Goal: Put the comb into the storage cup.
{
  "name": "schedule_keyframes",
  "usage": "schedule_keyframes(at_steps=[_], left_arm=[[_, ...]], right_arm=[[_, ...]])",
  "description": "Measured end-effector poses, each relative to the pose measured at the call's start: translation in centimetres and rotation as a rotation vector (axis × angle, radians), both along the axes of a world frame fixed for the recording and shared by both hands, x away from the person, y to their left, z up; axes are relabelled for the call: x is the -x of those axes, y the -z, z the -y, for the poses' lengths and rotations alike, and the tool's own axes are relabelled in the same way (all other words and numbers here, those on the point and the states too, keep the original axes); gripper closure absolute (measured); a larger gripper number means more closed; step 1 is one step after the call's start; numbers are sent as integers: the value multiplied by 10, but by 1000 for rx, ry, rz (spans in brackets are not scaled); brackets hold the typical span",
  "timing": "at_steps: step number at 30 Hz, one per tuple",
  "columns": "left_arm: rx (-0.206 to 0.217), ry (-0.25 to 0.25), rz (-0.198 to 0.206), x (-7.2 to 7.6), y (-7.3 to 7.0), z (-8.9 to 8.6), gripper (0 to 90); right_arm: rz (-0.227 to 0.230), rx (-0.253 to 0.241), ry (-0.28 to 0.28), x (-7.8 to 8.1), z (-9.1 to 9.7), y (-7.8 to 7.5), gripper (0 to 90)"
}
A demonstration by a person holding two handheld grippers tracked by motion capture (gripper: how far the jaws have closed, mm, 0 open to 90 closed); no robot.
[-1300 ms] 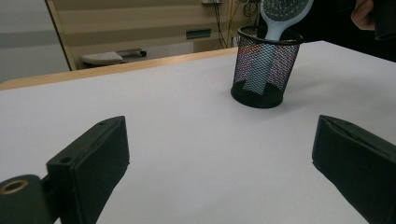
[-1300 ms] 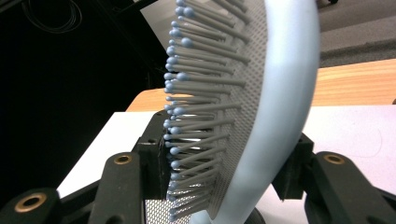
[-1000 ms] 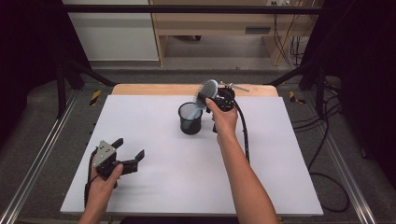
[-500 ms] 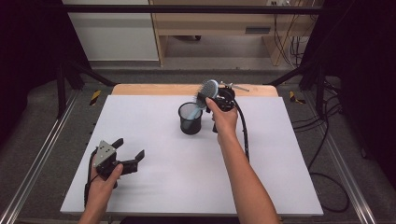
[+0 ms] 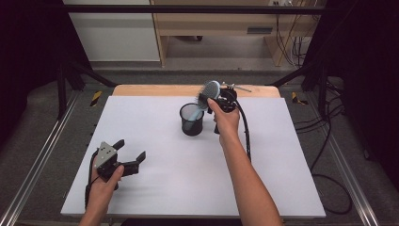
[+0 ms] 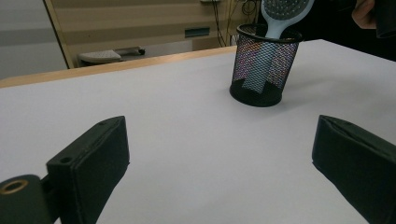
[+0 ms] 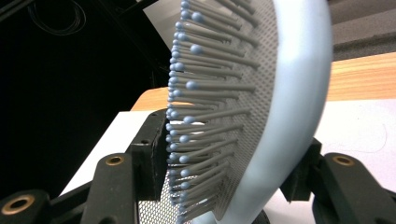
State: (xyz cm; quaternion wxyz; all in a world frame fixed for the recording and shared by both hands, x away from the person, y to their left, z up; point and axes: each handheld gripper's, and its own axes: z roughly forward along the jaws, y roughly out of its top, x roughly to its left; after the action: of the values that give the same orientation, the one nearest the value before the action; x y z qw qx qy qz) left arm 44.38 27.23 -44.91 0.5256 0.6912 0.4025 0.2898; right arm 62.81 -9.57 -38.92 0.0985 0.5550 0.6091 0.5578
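A light blue hairbrush [image 5: 210, 90] stands handle-down in a black mesh cup [image 5: 192, 120] at the back middle of the white table [image 5: 282, 160]. My right gripper [image 5: 214, 97] reaches over the cup and is shut on the brush head. In the right gripper view, one pad meets the bristle tips and the other sits against the smooth back of the hairbrush [image 7: 280, 107], with the gripper [image 7: 229, 158] around it. My left gripper [image 5: 131, 149] rests open near the front left, nothing between its jaws. From the left gripper [image 6: 219, 163] I see the cup [image 6: 261, 70] and brush [image 6: 280, 14] farther off.
A wooden strip [image 5: 155, 89] borders the table's far edge. Metal rails [image 5: 42, 155] run along both sides, and cables [image 5: 329, 141] lie on the floor at the right. A black cable [image 5: 247, 136] trails from the right gripper along the forearm.
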Motion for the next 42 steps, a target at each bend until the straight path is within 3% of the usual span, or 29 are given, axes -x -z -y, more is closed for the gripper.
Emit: schedule_keyframes(at_steps=[13, 19, 28, 42], left_arm=[[0, 0, 0, 0, 0, 0, 41], [0, -1, 0, 0, 0, 0, 42], [-1, -1, -1, 0, 0, 0, 42], [-1, -1, 0, 0, 0, 0, 41]], right_arm=[[-2, -7, -7, 1, 0, -1, 414], [3, -6, -20, 1, -1, -1, 353], [19, 48, -44, 3, -7, -1, 235], [24, 120, -38, 4, -9, -1, 159]])
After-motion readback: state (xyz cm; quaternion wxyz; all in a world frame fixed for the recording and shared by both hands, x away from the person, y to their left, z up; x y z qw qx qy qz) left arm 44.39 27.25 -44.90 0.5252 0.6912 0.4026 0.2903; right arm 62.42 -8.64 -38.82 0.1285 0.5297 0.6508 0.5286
